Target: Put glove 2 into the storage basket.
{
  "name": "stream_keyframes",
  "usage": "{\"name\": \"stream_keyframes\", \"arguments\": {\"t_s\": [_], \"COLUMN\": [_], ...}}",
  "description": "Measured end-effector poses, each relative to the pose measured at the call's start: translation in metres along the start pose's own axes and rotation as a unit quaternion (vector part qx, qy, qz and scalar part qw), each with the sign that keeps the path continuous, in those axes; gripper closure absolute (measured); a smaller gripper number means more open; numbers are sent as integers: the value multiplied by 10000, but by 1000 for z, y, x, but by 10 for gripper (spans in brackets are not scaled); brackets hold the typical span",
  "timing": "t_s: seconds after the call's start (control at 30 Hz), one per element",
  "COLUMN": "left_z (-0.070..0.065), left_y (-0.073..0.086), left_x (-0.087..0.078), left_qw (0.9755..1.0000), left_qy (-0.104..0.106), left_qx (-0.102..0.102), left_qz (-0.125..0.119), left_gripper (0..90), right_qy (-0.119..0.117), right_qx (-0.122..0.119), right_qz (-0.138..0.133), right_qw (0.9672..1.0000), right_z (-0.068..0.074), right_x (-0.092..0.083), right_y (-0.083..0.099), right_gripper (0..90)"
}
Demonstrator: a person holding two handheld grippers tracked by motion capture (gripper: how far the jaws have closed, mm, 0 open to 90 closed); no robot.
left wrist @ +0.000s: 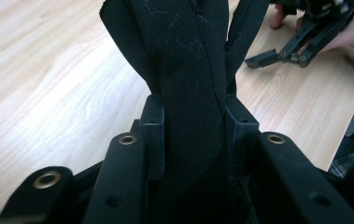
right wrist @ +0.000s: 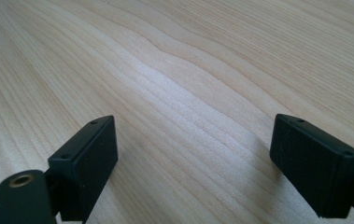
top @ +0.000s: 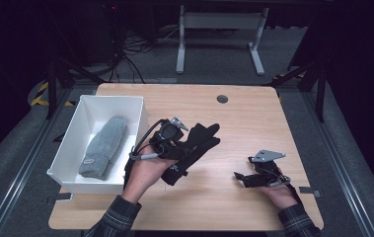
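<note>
The left gripper [top: 174, 140] sits just left of centre in the high view, held in the person's left hand [top: 145, 170], which comes in from the bottom edge. Its jaws are clamped on a black glove [top: 194, 148]. In the left gripper view the glove [left wrist: 188, 93] runs up the middle of the frame between the two black pads [left wrist: 153, 135], which press on it from both sides; the fabric bunches at the pinch and widens towards the top edge. In the high view the glove's fingers point to the upper right, and its cuff end lies at the lower left, near the palm. Whether the glove touches the table [top: 234, 197] there cannot be told.

The right gripper [top: 246, 177] is at the lower right of the high view, low over the wood, in the right hand [top: 278, 192]. Its jaws stand wide apart with nothing between them; the right gripper view shows both pads [right wrist: 88, 158] at the lower corners of the frame and bare wood grain [right wrist: 188, 93] between. The same gripper appears at the upper right of the left gripper view [left wrist: 277, 58].

A white box [top: 76, 138] stands at the left edge of the table, just beside the left hand. A grey glove [top: 104, 147] lies lengthwise inside it.
</note>
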State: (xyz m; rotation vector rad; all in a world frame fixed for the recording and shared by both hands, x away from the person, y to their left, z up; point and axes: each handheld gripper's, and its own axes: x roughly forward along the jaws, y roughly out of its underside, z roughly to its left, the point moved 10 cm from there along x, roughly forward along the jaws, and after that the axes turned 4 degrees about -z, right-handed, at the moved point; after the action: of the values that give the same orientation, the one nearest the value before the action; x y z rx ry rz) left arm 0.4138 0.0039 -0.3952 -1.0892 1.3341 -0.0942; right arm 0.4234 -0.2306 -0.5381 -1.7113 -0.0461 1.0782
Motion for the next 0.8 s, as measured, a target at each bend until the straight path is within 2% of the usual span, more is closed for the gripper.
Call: {"name": "stream_keyframes", "arguments": {"t_s": [0.4, 0.53, 0.8], "left_z": [24, 36, 56], "left_y": [-13, -16, -14], "left_x": [-41, -57, -77], "left_qw": [9992, 9983, 9961], "left_qy": [-258, -404, -622], "left_qx": [-175, -266, -457], "left_qz": [-236, -328, -417], "left_gripper": [674, 674, 675], "right_qy": [7, 11, 15], "right_qx": [1, 2, 8], "right_qz": [-1, -1, 1], "right_qw": [10000, 10000, 10000], "right_z": [0, 0, 0], "right_x": [0, 0, 0], "right_y": [0, 0, 0], "right_gripper": [155, 155, 155]}}
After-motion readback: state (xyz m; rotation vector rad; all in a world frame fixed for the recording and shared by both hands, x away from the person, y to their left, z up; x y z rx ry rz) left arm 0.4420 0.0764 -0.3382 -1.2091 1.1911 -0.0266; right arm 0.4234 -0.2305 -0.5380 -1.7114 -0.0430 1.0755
